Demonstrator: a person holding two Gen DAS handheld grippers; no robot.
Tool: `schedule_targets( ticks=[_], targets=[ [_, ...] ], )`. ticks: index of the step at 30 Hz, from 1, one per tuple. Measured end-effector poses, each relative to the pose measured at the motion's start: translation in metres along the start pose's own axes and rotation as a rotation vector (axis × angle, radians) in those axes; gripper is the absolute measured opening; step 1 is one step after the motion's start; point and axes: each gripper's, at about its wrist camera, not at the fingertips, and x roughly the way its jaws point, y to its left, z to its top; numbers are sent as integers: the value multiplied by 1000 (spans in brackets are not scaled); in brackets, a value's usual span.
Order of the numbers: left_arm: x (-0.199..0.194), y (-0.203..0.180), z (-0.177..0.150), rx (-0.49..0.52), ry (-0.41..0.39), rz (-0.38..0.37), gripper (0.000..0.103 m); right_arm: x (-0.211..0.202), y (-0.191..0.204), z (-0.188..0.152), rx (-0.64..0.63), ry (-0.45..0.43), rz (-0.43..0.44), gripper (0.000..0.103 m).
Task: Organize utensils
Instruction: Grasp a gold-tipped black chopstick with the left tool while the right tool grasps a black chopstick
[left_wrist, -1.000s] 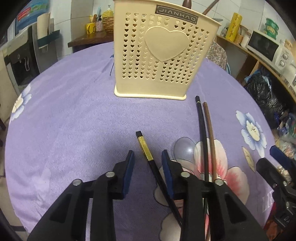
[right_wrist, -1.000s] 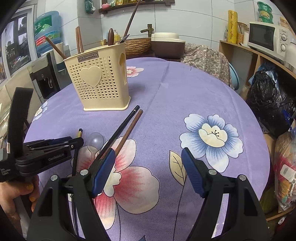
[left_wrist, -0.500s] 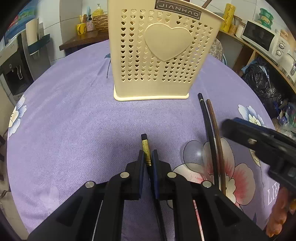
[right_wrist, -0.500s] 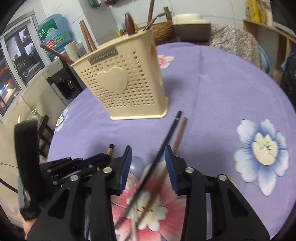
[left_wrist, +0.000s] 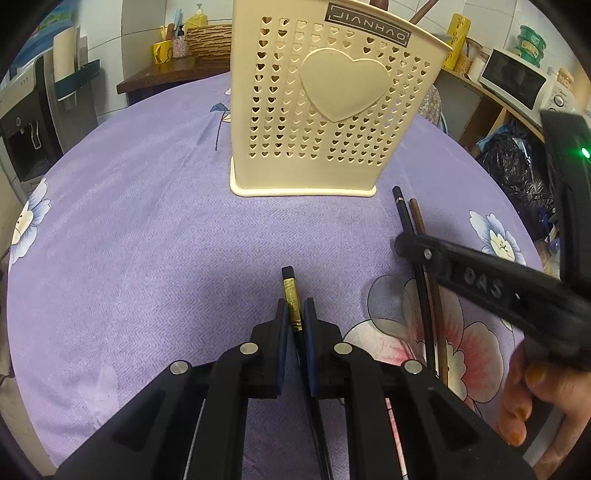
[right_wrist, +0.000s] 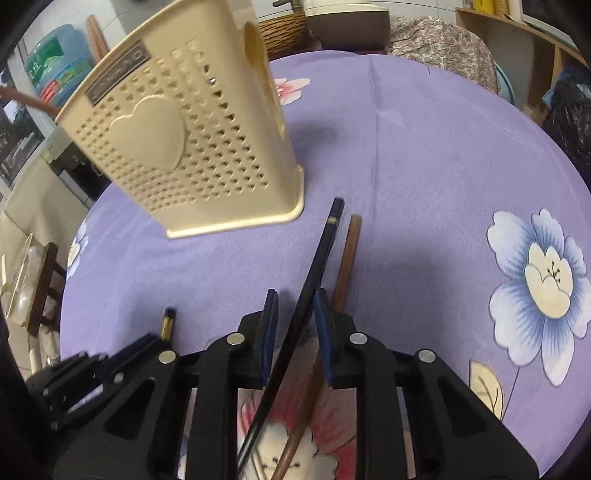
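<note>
While the left gripper pinches the gold-banded black chopstick, the right gripper (jaws narrowly parted) straddles a plain black chopstick, untouched.

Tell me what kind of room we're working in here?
Most likely a home kitchen or dining area: a microwave on a side shelf, a water dispenser by the wall, and a round table under a purple floral tablecloth holding a cream utensil holder.
</note>
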Motion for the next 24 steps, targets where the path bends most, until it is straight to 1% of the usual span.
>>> schedule_targets(
  ticks=[4, 7, 11, 13, 14, 20, 21, 24],
  targets=[
    [1, -1, 2, -1, -1, 10, 10, 11, 9, 16, -19, -7, -72, 21],
    [2, -3, 3, 12, -3, 27, 10, 16, 19, 19, -54, -14, -136, 21],
    [3, -6, 4, 14, 2, 38, 10, 21, 25, 18, -66, -23, -174, 21],
    [3, -7, 5, 23, -1, 49, 10, 21, 27, 17, -80, -33, -199, 16],
    [4, -9, 5, 33, -2, 59, 10, 21, 29, 17, -90, -37, -207, 15],
    [5, -17, 5, 74, -8, 101, 10, 22, 32, 20, -82, -37, -196, 10],
    [5, -18, 5, 75, -9, 102, 10, 25, 29, 26, -75, -37, -192, 9],
    [5, -19, 5, 76, -10, 103, 10, 25, 22, 31, -37, -36, -153, 9]
  ],
)
